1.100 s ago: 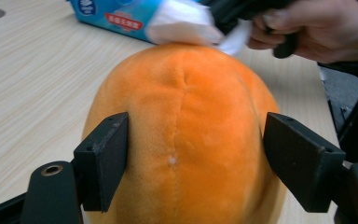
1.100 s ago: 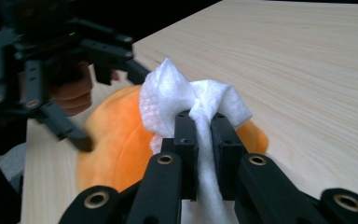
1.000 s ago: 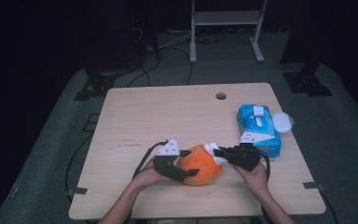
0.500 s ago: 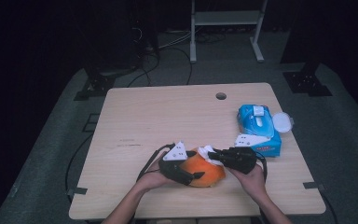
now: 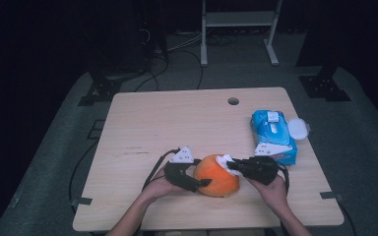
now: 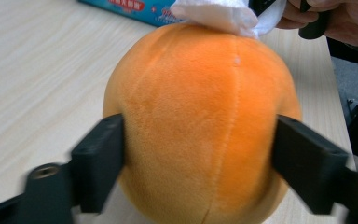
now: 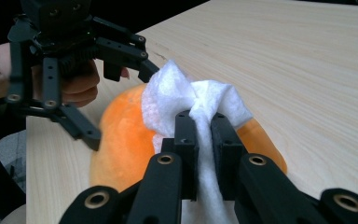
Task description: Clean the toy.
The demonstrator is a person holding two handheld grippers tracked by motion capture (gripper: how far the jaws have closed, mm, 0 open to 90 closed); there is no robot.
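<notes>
An orange plush fruit (image 5: pixel 216 176) rests on the table near its front edge. My left gripper (image 5: pixel 204 176) reaches in from the left. Its jaws have just been closing with the plush between them, and both pads (image 6: pixel 102 158) press on its sides, around the plush fruit (image 6: pixel 200 116). My right gripper (image 7: pixel 204 135) is shut on a bunched white wipe (image 7: pixel 177 93) and holds it against the top of the plush fruit (image 7: pixel 121 140). In the high view the wipe (image 5: pixel 224 160) lies on the plush's upper right, with the right gripper (image 5: pixel 232 167) behind it.
A blue pack of wipes (image 5: pixel 273 135) with its white lid (image 5: pixel 297 129) flipped open lies at the right of the wooden table (image 5: pixel 177 118). A cable hole (image 5: pixel 233 101) sits near the far edge. Stand legs and cables lie on the floor beyond.
Both hands have stayed at the plush fruit. The left gripper has edged slightly to the right against it.
</notes>
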